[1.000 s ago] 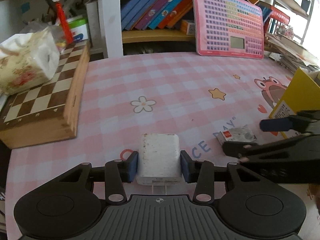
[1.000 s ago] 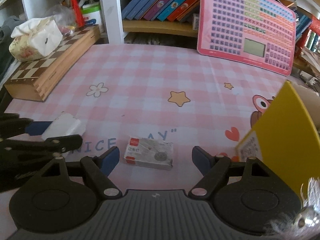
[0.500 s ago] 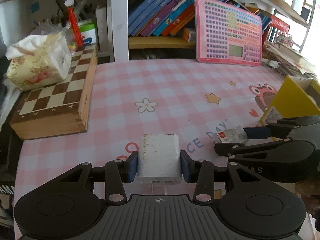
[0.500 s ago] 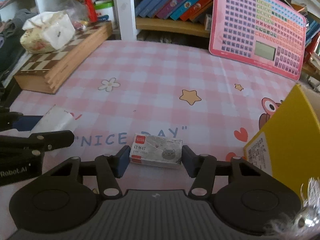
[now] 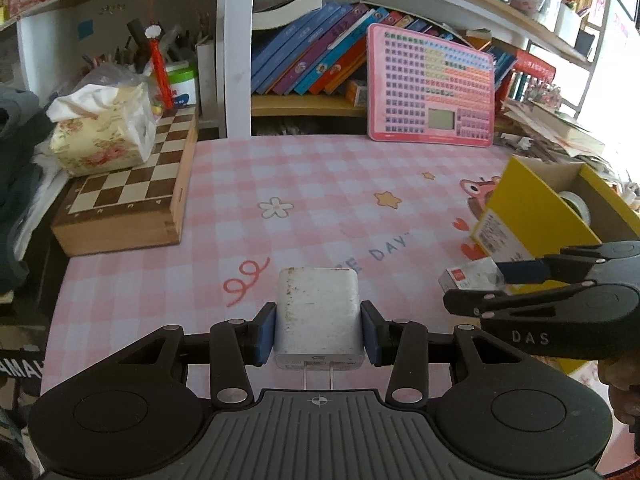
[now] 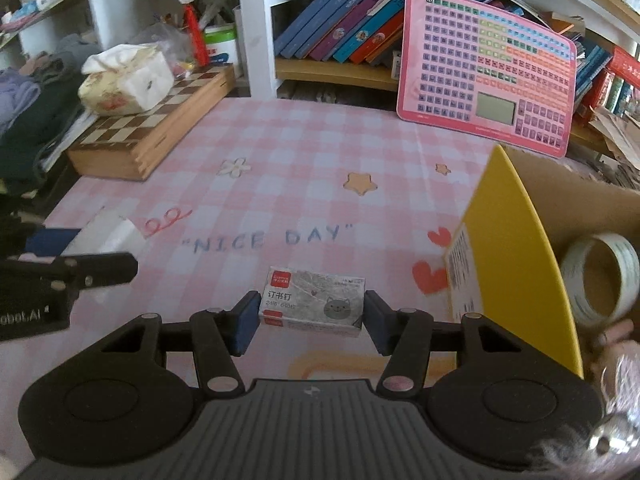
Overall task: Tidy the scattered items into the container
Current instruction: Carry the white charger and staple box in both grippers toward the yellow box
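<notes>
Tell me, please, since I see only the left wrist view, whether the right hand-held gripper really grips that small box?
Observer: Yes. The right hand-held gripper has just been closing its jaws, and both pads now press the short ends of the staple box.
Operator: What is printed on that box?
Observer: A grey cat drawing sits on its top face.
Operator: What does the mat's lettering say in full?
Observer: The lettering on the mat reads "NICE DAY".
</notes>
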Motion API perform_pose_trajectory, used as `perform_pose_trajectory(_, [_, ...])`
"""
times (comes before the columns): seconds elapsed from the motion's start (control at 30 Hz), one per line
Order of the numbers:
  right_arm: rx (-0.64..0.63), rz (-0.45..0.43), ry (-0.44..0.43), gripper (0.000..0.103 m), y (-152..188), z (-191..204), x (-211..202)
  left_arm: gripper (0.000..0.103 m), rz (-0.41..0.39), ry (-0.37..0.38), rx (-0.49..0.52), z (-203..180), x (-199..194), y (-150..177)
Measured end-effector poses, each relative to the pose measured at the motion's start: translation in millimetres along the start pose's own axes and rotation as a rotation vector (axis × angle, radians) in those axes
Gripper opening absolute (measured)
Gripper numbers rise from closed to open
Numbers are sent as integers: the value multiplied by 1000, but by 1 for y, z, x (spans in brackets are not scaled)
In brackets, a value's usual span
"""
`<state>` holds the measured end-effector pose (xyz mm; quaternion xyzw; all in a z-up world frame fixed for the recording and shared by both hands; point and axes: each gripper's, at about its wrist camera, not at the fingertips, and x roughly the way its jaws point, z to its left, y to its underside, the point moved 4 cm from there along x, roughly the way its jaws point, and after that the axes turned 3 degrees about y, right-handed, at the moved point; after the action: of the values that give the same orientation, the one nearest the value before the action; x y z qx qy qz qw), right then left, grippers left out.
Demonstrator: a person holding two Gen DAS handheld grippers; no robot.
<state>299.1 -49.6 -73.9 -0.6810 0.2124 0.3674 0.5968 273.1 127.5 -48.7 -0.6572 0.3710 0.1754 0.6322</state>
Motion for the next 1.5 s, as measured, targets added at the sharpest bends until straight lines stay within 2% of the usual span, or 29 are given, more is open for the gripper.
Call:
perform_pose_trajectory(0.23, [0,10,-29,53,30,9,-37,42,-13,30,-48,-8,-33,22])
perform_pose_trajectory(0.47, [-19,-3,-61,53,50,25,-72,42,-26,47,-35,-22,-68,44])
perform_pose_trajectory(0.7, [-36,-6,-93,53,70,40,-104,42,0,88,-92,-28,-100,72])
perform_pose_trajectory(0.87, [-59,-2,-109,53,88,53,-127,42,-9,98,-87,-34,-124,88])
perform_pose_trajectory(1.13, [-64,-15,-107,53,107,70,-151,42,-28,108,-98,-36,-149,109])
perform_pose_trajectory(1.5, [-27,1,-82,53,132,70,-174,42,-30,147,-77,-44,-170,127])
